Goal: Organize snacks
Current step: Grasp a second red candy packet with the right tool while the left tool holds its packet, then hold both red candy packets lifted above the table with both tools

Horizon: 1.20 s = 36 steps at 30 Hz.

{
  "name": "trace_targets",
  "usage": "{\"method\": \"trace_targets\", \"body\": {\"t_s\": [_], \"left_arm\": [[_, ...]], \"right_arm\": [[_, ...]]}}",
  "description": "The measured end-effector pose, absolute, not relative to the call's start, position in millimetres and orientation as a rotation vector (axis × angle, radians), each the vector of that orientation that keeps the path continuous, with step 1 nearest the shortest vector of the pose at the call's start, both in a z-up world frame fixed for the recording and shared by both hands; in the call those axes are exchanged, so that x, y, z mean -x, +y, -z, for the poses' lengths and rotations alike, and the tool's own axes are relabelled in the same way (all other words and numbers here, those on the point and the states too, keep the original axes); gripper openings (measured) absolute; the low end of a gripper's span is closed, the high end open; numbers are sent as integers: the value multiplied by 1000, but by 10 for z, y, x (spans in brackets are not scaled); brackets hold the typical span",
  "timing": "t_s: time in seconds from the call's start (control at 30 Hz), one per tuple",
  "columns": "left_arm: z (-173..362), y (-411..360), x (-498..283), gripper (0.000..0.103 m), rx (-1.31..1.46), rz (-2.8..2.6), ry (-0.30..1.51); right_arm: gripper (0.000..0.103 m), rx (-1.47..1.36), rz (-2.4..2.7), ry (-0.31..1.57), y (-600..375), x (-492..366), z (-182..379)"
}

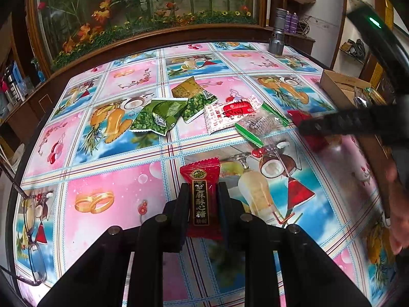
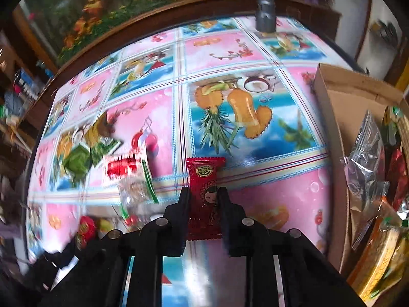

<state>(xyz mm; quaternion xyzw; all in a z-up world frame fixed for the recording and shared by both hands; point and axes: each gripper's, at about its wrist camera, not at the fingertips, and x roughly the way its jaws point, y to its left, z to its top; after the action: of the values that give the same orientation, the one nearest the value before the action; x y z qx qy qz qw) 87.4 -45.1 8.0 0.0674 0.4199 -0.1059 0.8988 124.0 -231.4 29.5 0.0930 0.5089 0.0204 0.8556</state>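
My left gripper (image 1: 202,188) is shut on a red candy packet with gold lettering (image 1: 201,197), held above the patterned tablecloth (image 1: 107,179). My right gripper (image 2: 203,192) is shut on another red candy packet with a cartoon face (image 2: 204,192); it also appears at the right of the left wrist view (image 1: 332,124). Loose snacks lie mid-table: green pea packets (image 1: 158,115), a white and red packet (image 1: 230,115) and a clear packet with green ends (image 1: 258,125). A cardboard box (image 2: 340,117) at the right holds several snacks, among them a silver foil bag (image 2: 365,151).
A grey flashlight (image 1: 278,33) stands at the table's far edge. Eyeglasses (image 1: 28,230) lie at the left edge. A wooden-framed flower display (image 1: 143,12) runs behind the table. A hand (image 1: 398,204) shows at the right rim.
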Motion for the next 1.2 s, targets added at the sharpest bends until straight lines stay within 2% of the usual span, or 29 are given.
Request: {"method": "trace_targets", "body": {"t_s": [0.17, 0.27, 0.43, 0.47, 0.5, 0.73, 1.2], "left_arm": [[-79, -460, -879, 22, -146, 212, 869], [-78, -441, -889, 29, -131, 195, 872], [-76, -449, -883, 30, -139, 184, 868], [-75, -458, -879, 28, -143, 182, 866], [-76, -463, -873, 19, -144, 182, 864], [-102, -445, -861, 18, -158, 135, 846], [-409, -414, -708, 18, -208, -12, 607]], "right_arm": [[22, -130, -94, 974, -2329, -972, -245], [23, -82, -99, 962, -2286, -964, -242], [23, -35, -108, 943, -2236, -990, -215], [23, -42, -106, 942, -2244, -991, -216], [23, -43, -104, 939, -2245, -987, -216], [21, -94, -170, 902, -2211, -902, -311], [21, -16, -344, 697, -1831, -591, -656]]}}
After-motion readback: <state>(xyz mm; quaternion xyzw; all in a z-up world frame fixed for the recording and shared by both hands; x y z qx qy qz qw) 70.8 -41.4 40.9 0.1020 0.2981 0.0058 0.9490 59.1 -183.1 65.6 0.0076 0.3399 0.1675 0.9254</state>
